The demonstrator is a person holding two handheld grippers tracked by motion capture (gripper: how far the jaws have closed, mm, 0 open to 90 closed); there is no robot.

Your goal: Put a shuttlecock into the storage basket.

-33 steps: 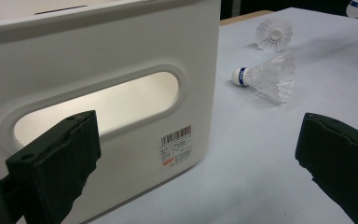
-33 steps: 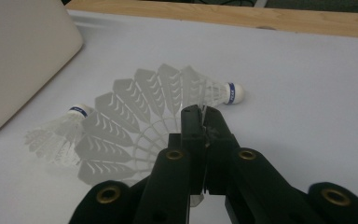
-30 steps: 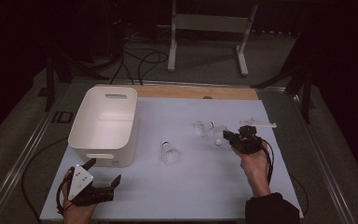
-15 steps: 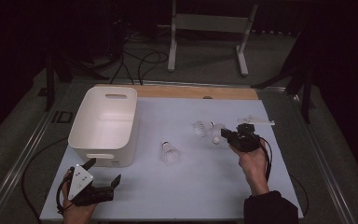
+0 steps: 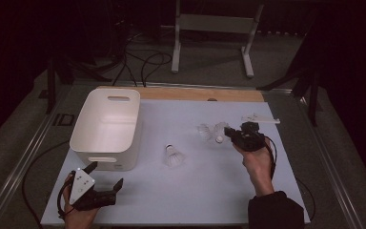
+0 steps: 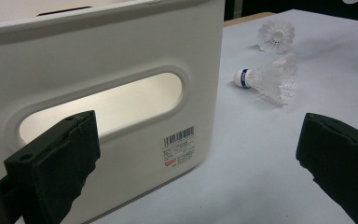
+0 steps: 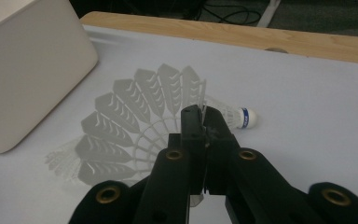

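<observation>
White tabletop; right tongs pinching shuttlecock skirt, cone fanned towards camera.

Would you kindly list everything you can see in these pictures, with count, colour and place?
Shuttlecocks: three, white plastic; one mid-table, two at the right, one of these pinched by its skirt in the right hand-held gripper.
Bin: one, white, with handle slots, on the table's left part.
Table: one, pale top with a wooden far edge.
White strip-like object: one, at the table's far right; too small to identify.
Metal stand: one, light grey, on the floor beyond the table.
Cables: several, black, on the floor.
Left hand-held gripper: black, jaws open, near left corner.
Right hand-held gripper: black, shut on a shuttlecock.
</observation>
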